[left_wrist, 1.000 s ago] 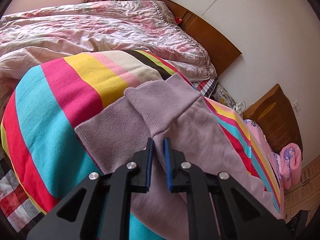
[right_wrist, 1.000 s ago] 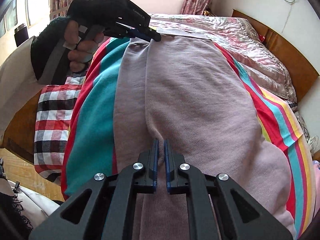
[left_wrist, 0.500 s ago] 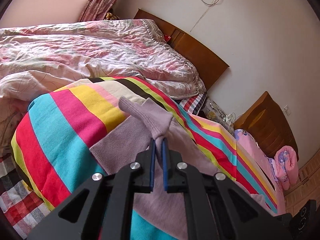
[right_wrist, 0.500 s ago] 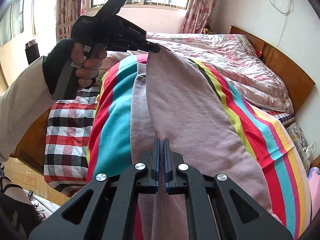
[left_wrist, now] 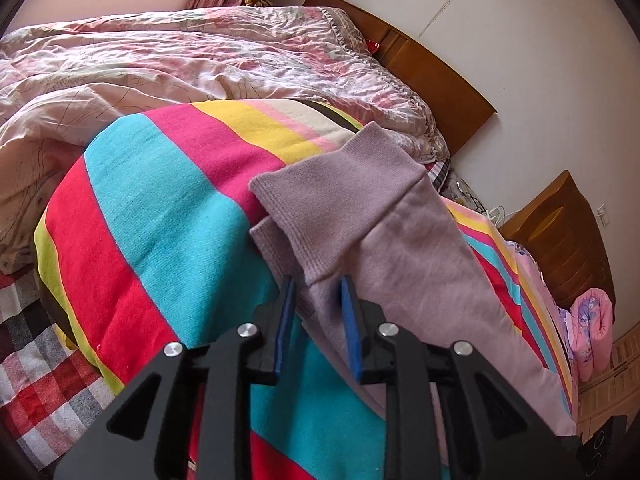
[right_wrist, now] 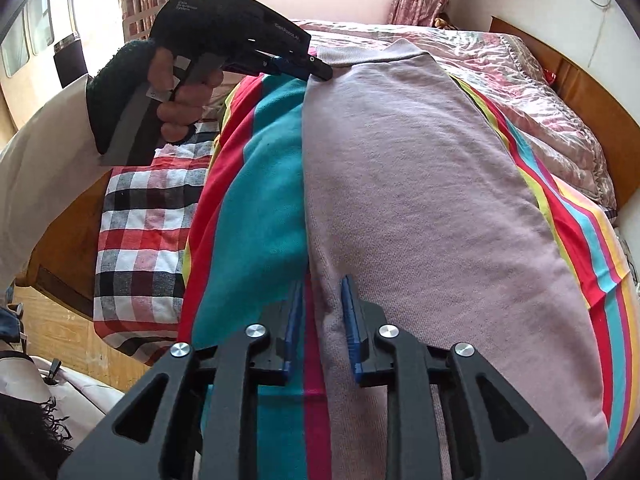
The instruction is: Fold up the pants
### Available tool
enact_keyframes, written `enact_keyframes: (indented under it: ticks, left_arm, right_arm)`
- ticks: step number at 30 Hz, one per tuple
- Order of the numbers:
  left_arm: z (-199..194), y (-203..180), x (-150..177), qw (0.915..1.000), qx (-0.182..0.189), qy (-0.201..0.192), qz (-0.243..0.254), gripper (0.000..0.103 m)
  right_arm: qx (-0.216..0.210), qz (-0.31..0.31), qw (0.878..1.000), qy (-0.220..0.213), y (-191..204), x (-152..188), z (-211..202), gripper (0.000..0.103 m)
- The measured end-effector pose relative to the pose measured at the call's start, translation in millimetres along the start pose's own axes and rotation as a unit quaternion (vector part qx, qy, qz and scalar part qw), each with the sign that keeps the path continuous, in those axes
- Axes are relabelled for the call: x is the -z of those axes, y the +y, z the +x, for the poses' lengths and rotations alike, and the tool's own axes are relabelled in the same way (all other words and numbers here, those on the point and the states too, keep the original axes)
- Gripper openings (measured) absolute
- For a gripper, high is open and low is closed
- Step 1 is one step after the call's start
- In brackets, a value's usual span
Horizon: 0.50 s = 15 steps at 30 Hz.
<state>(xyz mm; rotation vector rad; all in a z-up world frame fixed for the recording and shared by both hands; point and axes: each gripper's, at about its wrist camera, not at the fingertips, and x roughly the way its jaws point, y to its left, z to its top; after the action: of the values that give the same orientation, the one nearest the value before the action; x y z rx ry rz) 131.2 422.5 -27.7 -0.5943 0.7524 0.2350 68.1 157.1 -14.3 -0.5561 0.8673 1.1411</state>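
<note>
The lilac pants (right_wrist: 420, 200) lie lengthwise on the striped blanket (right_wrist: 256, 208), one leg folded over the other. Their two ribbed cuffs (left_wrist: 340, 200) are stacked at the far end in the left wrist view. My left gripper (left_wrist: 318, 282) is opening, and the cuff-end edge lies loose between its blue pads without being pressed. From the right wrist view, the left gripper (right_wrist: 316, 68) sits at that far end, held by a person's hand (right_wrist: 180, 100). My right gripper (right_wrist: 322, 284) is opening too, with the near left edge of the pants slack between its pads.
A pink floral quilt (left_wrist: 200, 68) is bunched beyond the blanket, with a wooden headboard (left_wrist: 432, 68) behind it. A red plaid sheet (right_wrist: 140, 220) covers the bed edge on the left, above a wooden floor (right_wrist: 52, 320). A wooden nightstand (left_wrist: 568, 240) stands at the right.
Both grippers were shut on raised pinches of the pants and now stand open. The pants have dropped flat on the blanket, and the cuffs have spread out.
</note>
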Motion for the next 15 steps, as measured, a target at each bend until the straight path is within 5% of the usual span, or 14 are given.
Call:
enact_keyframes:
  ticks: [2, 5, 9, 15]
  left_arm:
    - [-27, -17, 1, 0.9962, -0.065, -0.056, 0.016, 0.075]
    - [-52, -60, 6, 0.9945, -0.022, -0.082, 0.061, 0.087]
    - [-24, -133, 30, 0.9839, 0.019, -0.016, 0.177, 0.093]
    - [41, -152, 72, 0.9761, -0.012, 0.064, 0.207, 0.093]
  right_arm:
    - [-0.018, 0.011, 1.0, -0.012, 4, 4, -17, 0.063]
    - [-0.001, 0.049, 0.997, -0.06, -12, 19, -61, 0.063]
    - [0.075, 0.166, 0.979, -0.088, -71, 67, -113, 0.063]
    - [0.147, 0.218, 0.964, -0.037, -84, 134, -131, 0.063]
